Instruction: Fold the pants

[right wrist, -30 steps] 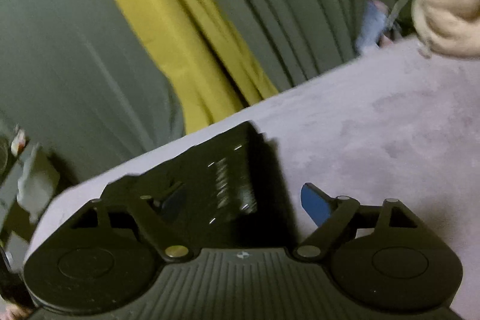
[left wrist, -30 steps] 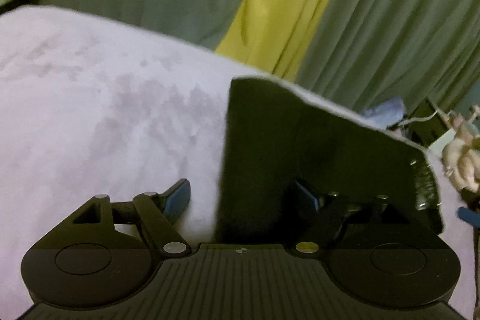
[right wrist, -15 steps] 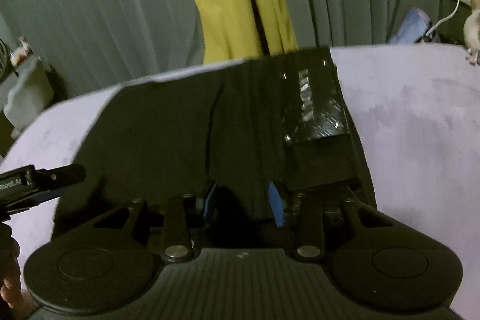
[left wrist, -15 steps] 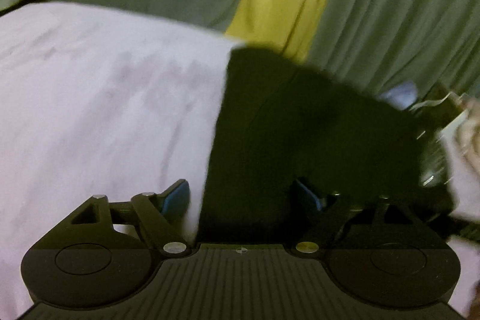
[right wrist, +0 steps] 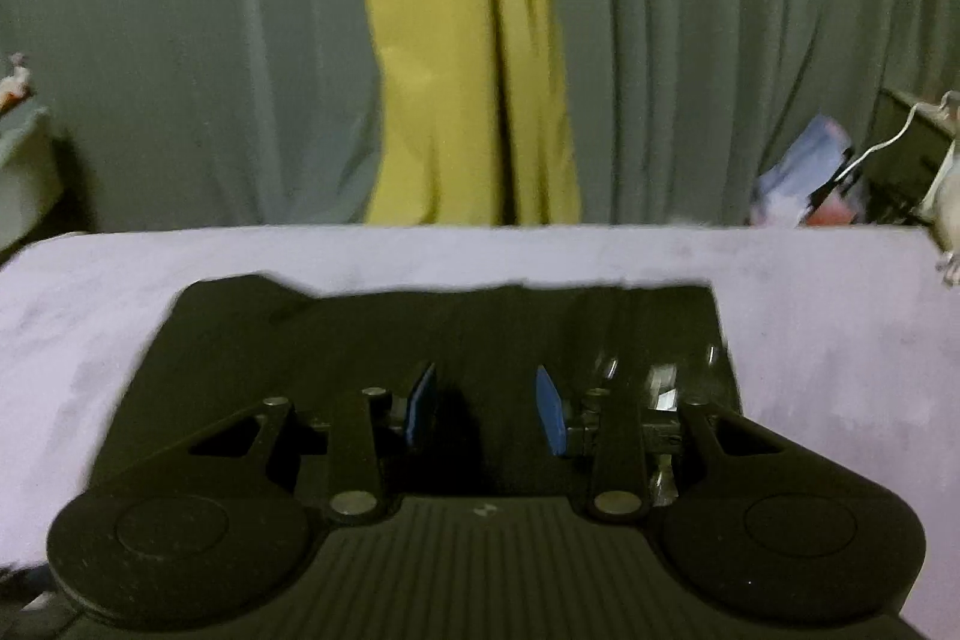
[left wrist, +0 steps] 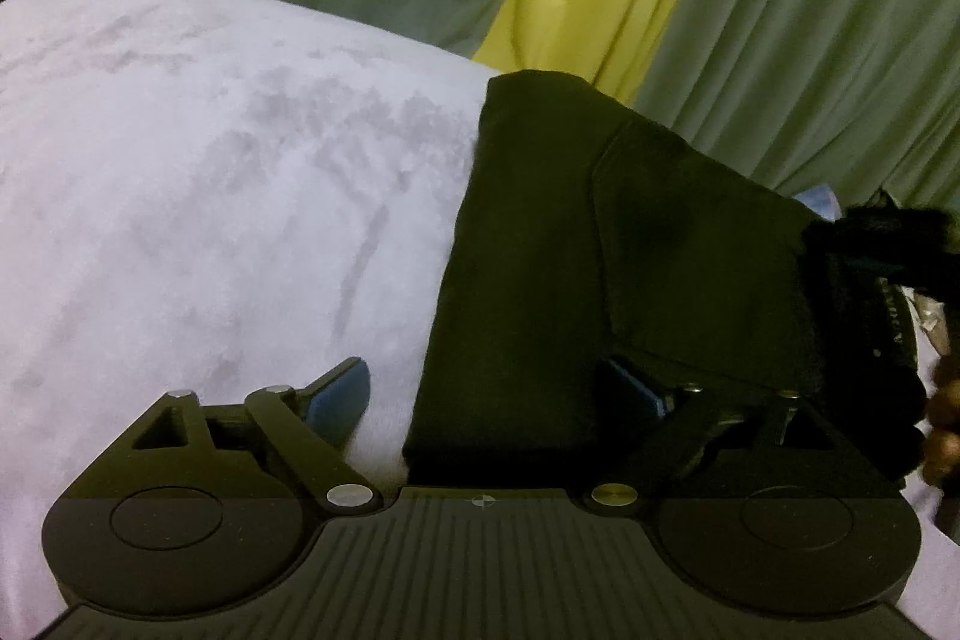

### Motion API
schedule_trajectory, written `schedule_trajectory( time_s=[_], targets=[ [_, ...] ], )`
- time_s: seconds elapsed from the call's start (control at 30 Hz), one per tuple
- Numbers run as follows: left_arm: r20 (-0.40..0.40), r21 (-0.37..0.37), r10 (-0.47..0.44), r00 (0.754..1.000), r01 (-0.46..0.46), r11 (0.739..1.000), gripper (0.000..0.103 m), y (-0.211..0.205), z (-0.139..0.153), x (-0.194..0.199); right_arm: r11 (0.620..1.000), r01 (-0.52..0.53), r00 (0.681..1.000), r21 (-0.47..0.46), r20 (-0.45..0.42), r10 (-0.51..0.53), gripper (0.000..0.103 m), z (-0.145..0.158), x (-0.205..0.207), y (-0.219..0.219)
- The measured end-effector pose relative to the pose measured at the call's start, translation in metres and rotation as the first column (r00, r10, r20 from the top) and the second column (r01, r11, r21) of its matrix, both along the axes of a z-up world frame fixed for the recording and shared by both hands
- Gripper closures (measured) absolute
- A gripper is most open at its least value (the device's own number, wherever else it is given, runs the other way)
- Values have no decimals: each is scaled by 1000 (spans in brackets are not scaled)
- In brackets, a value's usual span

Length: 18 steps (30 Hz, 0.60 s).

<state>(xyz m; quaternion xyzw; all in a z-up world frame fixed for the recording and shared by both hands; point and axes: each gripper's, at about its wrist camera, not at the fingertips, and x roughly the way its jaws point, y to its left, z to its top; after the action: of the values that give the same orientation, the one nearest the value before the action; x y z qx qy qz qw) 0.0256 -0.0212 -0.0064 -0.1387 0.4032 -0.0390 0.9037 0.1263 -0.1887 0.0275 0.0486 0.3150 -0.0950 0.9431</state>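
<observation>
The black pants (left wrist: 540, 280) sit folded on the lavender bed (left wrist: 210, 190), hiding the left gripper (left wrist: 498, 394)'s right pad; both jaws gape, the right gripper (right wrist: 486, 406) having let go since earlier.

Both wrist views low over pants (left wrist: 600, 250)

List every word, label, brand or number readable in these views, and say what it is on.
None can be read.
Pale lettering on the black band at the right edge of the black pants: too blurred.
Small emblem on the left tongs body: a symbol, not text.
</observation>
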Motion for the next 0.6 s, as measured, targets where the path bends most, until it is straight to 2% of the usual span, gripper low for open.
schedule_trajectory(
  time_s=[0.1, 0.17, 0.33, 0.37, 0.47, 0.6],
  targets=[
    [6, -8, -7, 1000, 7, 1000, 7, 1, -1, 1, 1000, -25, 998, -14, -54, 24, 65, -27, 18, -10],
    [9, 2, -10, 1000, 10, 1000, 6, 0, -1, 0, 996, -70, 997, -47, -43, 68, 64, -38, 17, -12],
    [7, 17, -12, 1000, 12, 1000, 6, -2, -2, -1, 988, -110, 992, -111, -80, 101, 62, -27, 14, -4],
    [6, 12, -11, 1000, 11, 1000, 7, -1, -2, -2, 987, -117, 991, -111, -79, 108, 61, -23, 9, -1],
    [10, -16, -4, 1000, 4, 1000, 10, 1, 1, -5, 986, -140, 990, -88, -37, 137, 45, -16, -26, 2],
    [26, -30, 13, 1000, -12, 999, 14, 4, 5, -11, 992, -101, 995, -78, -1, 101, 39, -20, -86, -1]
  ],
)
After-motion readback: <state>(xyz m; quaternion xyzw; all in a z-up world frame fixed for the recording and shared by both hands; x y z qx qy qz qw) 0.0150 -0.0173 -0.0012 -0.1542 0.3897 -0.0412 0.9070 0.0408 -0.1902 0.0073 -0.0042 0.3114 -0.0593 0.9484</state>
